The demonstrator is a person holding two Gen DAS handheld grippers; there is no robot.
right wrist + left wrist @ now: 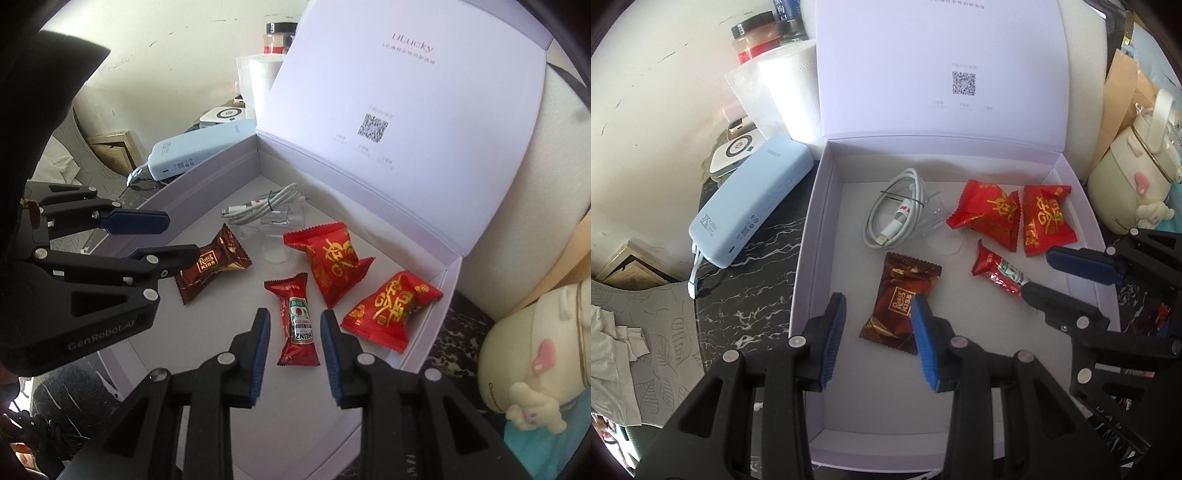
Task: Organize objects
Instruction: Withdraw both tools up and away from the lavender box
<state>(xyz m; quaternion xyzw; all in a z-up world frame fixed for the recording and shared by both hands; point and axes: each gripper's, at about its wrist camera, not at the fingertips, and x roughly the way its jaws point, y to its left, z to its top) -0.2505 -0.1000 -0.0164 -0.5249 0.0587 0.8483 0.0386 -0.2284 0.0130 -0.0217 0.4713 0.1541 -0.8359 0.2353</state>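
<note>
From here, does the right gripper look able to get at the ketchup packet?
Probably yes. The right gripper is open with the ketchup packet lying flat between its jaws on the box floor; nothing covers it, and the neighbouring red candy sits apart.

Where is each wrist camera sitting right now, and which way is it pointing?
Left wrist view: sits behind the left hand-held gripper, looking forward and down into the open white box; its own open fingers frame the brown candy, and the right hand-held gripper enters at right.
Right wrist view: sits behind the right hand-held gripper, aimed into the same box from the right; its open fingers straddle the ketchup packet, with the left hand-held gripper at left.
Shared: box, brown candy, ketchup packet, white cable.
</note>
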